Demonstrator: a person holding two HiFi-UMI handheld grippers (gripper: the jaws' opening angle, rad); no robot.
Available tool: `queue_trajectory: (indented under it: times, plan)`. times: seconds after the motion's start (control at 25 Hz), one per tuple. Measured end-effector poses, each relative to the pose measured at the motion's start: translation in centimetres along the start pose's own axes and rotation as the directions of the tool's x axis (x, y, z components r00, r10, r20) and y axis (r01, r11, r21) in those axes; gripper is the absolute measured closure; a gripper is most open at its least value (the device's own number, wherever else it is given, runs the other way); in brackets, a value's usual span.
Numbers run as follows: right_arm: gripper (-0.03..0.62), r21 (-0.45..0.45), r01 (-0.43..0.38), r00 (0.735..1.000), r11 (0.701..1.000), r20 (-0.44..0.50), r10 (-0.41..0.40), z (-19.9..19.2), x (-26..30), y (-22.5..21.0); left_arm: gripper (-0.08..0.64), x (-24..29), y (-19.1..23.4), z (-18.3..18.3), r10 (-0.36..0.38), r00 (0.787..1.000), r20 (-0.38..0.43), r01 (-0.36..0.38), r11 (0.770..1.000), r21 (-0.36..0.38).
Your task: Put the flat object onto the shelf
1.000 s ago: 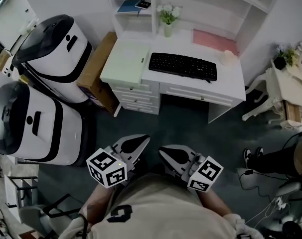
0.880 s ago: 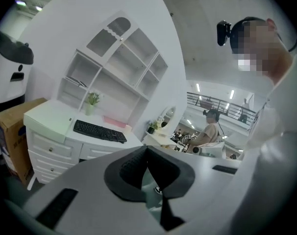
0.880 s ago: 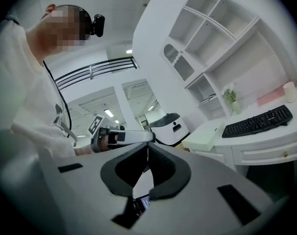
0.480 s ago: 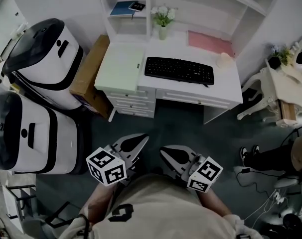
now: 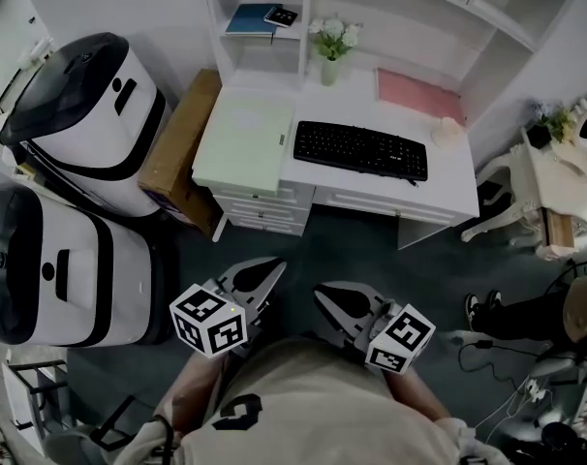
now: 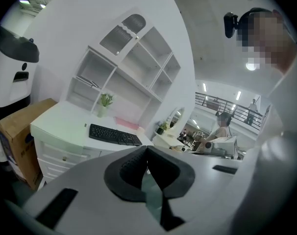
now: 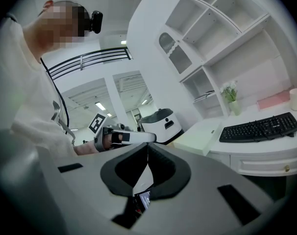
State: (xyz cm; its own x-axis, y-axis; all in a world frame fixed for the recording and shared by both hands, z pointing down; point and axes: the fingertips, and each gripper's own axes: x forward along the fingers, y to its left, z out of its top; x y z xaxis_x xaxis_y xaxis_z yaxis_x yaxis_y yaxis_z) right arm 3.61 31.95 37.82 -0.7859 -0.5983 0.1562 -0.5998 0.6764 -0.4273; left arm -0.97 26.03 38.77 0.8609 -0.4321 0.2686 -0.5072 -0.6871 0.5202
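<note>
Approach step; nothing held. Left gripper (image 6: 147,151) and right gripper (image 7: 147,148): jaws together, empty, well short of the desk (image 5: 447,163). Pale green flat board (image 5: 240,145) lies on desk's left end. Next, likely: close in, open jaws, grip board's edge, lift to shelf (image 5: 274,37).

Work surface (image 5: 448,163) with shelving at its back, bulky machines to its left, a side table to its right.
A keyboard (image 5: 359,150) lies at the middle of the surface. The flat object (image 5: 240,143) lies on the left end, just beside the keyboard. Behind the keyboard stands a vase of flowers (image 5: 330,51); a flat mat (image 5: 417,95) lies at the rear right, with a small round object (image 5: 447,132) in front of it, off the keyboard's right end. On the shelf (image 5: 260,37) above the left end lies a book (image 5: 250,19), a small device (image 5: 281,15) at its right edge. A cardboard box (image 5: 182,143) stands between the surface and two large machines (image 5: 85,105), one in front of the other. A potted plant (image 5: 555,124) sits on the side table (image 5: 555,177).
</note>
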Motion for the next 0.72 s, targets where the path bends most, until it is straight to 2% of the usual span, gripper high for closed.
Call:
queue_trajectory:
  times: [0.32, 0.72]
  plan:
    - [0.569, -0.039, 0.011, 0.999, 0.999, -0.05, -0.013, 0.8, 3.4, -0.5, 0.548, -0.7, 3.5, 1.1, 0.028, 1.0, -0.002, -0.028, 0.998, 0.049]
    - [0.568, -0.086, 0.005, 0.995, 0.996, -0.102, -0.014, 1.7, 8.5, -0.6, 0.548, -2.9, 8.3, 3.3, 0.039, 0.999, 0.035, -0.04, 0.999, 0.017]
